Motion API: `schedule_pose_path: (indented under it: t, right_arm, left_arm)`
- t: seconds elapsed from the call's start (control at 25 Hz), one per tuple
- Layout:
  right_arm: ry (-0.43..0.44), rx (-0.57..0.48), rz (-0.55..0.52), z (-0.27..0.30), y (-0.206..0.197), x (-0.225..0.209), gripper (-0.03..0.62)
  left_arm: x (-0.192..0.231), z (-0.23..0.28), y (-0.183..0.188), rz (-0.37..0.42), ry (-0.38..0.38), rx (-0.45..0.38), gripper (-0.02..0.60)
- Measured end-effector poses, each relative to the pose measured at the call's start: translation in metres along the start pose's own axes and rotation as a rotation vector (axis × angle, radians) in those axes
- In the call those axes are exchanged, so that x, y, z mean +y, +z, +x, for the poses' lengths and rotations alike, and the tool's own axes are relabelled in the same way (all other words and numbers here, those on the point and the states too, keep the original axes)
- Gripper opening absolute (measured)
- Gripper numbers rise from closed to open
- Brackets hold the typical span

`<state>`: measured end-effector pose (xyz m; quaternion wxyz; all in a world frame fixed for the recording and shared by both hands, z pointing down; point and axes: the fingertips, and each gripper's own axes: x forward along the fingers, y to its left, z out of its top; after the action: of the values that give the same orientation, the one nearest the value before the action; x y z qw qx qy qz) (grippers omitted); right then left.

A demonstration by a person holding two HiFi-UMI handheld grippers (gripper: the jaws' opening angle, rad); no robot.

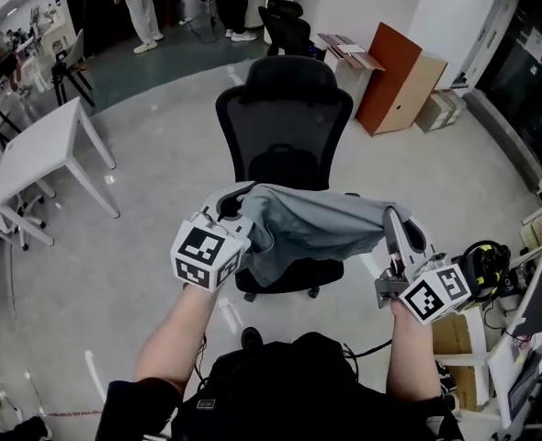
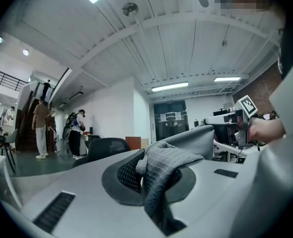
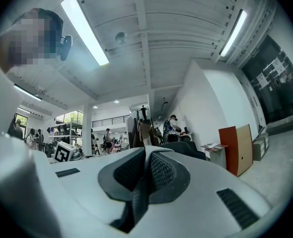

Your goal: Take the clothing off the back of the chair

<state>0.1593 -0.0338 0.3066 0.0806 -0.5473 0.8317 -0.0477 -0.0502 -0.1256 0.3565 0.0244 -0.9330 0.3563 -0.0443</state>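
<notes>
Both pairs of jaws are clamped on the clothing [image 1: 312, 228], left gripper [image 1: 232, 208] at 9 o'clock, right gripper [image 1: 392, 220] at 3, cloth slung between them, seemingly off the chair back [image 1: 285, 108] at 12, but the right's thin pinch could slip, or the sagging hem snag the seat [image 1: 285, 168].

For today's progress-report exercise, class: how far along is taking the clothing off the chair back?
Done: the chair back is bare. In hand: the grey garment hangs stretched between the left gripper and right gripper, both shut on it. Left: probably only carrying it clear of the chair.
</notes>
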Motion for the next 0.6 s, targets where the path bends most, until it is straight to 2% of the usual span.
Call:
schedule_pose_path:
  t: [0.16, 0.36, 0.6]
  right_arm:
    - [0.013, 0.000, -0.007, 0.012, 0.006, -0.005, 0.023]
    - [0.072, -0.044, -0.045, 0.028, 0.026, -0.003, 0.023]
    - [0.080, -0.035, 0.015, 0.037, 0.014, -0.019, 0.023]
  left_arm:
    - [0.007, 0.004, 0.001, -0.017, 0.009, -0.011, 0.019]
    - [0.016, 0.002, 0.019, 0.009, 0.052, -0.028, 0.019]
    - [0.019, 0.010, 0.022, -0.007, 0.093, -0.013, 0.018]
